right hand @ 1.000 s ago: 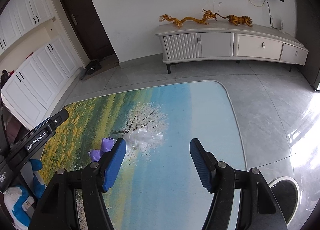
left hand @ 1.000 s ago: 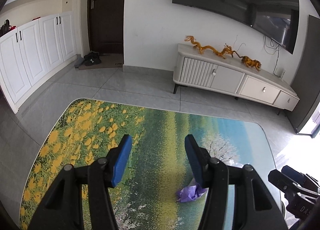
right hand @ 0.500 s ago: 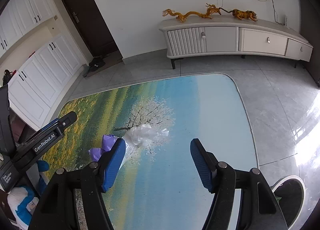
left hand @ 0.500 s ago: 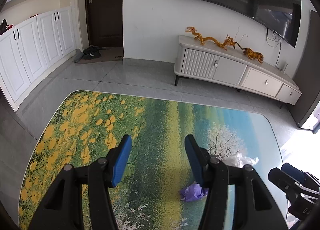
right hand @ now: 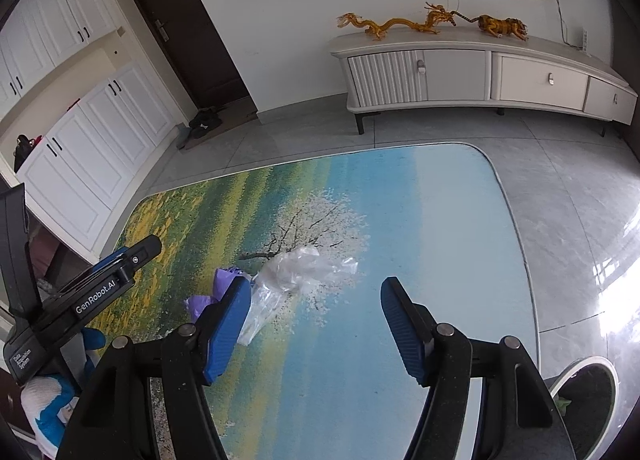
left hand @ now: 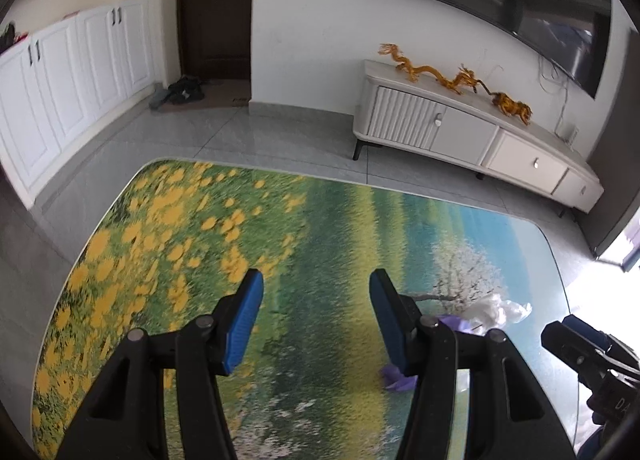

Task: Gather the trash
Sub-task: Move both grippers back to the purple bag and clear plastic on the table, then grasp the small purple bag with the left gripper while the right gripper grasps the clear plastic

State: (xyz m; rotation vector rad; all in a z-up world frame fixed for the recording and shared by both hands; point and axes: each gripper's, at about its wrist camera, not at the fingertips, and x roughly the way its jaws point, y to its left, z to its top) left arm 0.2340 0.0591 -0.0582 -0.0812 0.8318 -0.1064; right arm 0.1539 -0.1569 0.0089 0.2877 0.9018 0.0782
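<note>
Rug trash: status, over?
Left gripper and right gripper open, empty. Clear plastic bag and purple wad lie on rug, untouched. Nothing blocking.

Both sets of jaws stand apart with nothing between the pads. I see bare rug (right hand: 420, 219) ahead of my right gripper (right hand: 316, 324); the clear plastic bag (right hand: 296, 272) lies just left of that gap. The purple wad (right hand: 212, 292) sits beside the bag, partly hidden behind the left pad. My left gripper (left hand: 316, 320) looks onto open rug (left hand: 192, 244). The right gripper body (left hand: 592, 360) crowds its lower right. The white cabinet (right hand: 480, 71) stands well apart.
</note>
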